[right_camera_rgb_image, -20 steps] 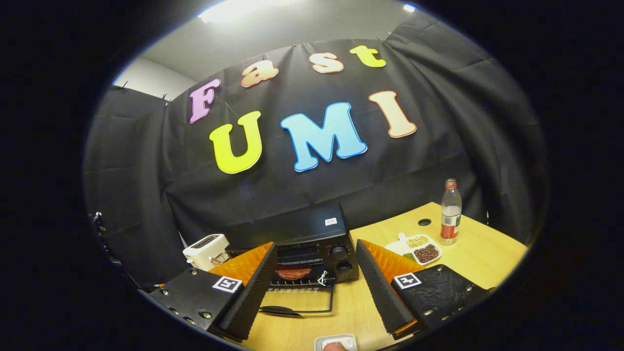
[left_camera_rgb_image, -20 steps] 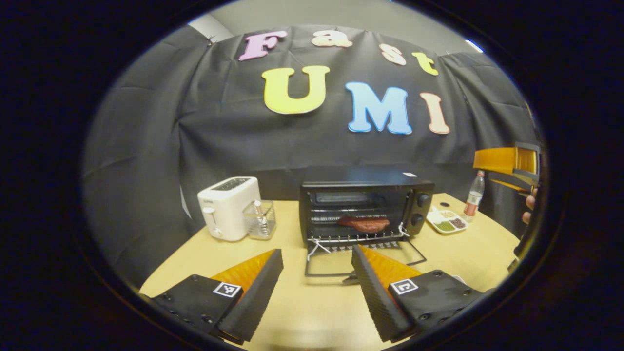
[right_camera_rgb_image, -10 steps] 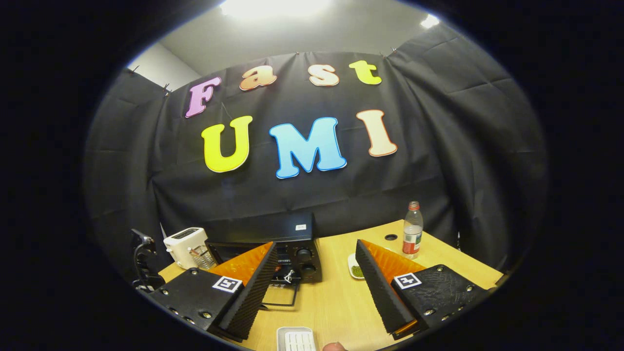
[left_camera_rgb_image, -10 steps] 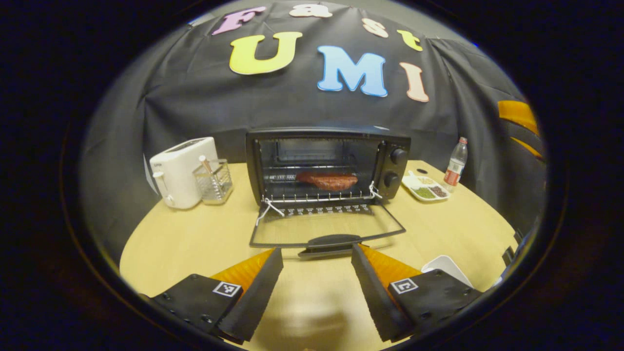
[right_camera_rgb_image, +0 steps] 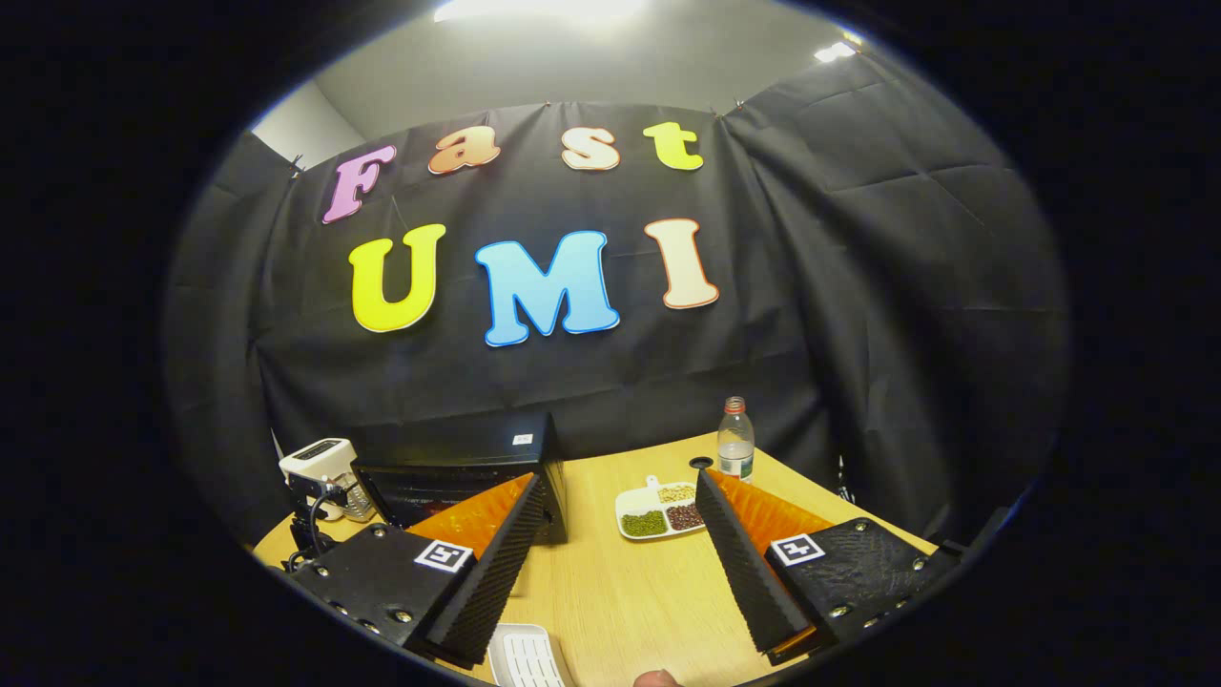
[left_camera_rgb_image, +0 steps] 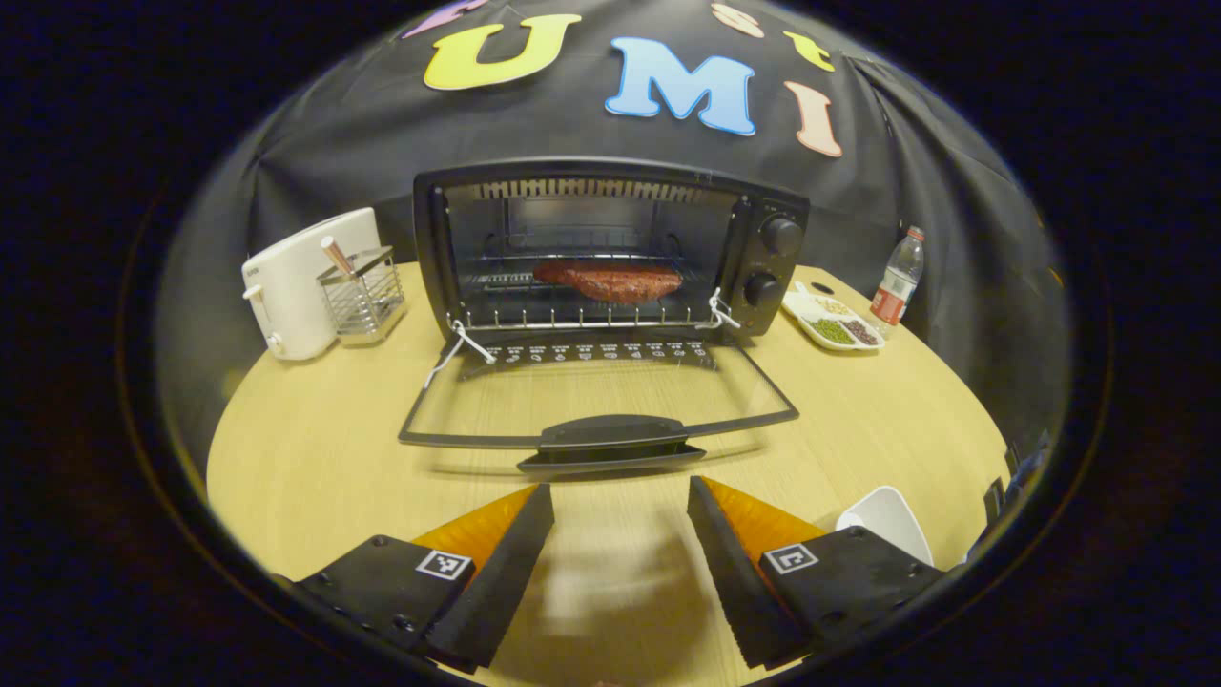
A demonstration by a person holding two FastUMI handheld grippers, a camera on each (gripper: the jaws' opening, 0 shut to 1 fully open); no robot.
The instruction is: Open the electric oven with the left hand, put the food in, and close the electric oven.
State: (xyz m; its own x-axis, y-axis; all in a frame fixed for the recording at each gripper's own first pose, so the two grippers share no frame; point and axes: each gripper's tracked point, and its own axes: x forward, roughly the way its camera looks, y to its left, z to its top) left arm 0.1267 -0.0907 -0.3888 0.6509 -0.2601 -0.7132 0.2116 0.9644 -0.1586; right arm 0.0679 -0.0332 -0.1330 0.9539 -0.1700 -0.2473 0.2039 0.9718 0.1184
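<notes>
Surface: pale wooden table (left_camera_rgb_image: 315, 448) in a black-draped booth.
Oven: electric oven (left_camera_rgb_image: 610, 243) at the far middle, door (left_camera_rgb_image: 596, 401) dropped flat toward the near side.
Food: meat (left_camera_rgb_image: 609, 281) on the inner rack.
Progress: opened and loaded; closing remains.
Left gripper (left_camera_rgb_image: 620, 534): wide, empty, just short of the door handle (left_camera_rgb_image: 610, 441).
Right gripper (right_camera_rgb_image: 620, 553): wide, empty, above the table.
Around: toaster (left_camera_rgb_image: 305, 281) far left, bottle (left_camera_rgb_image: 897, 277) far right.

Black oven (left_camera_rgb_image: 610, 248); reddish-brown food (left_camera_rgb_image: 609, 281); white toaster (left_camera_rgb_image: 305, 281); pale wood-grain table (left_camera_rgb_image: 315, 448); red-labelled bottle (left_camera_rgb_image: 897, 286).
</notes>
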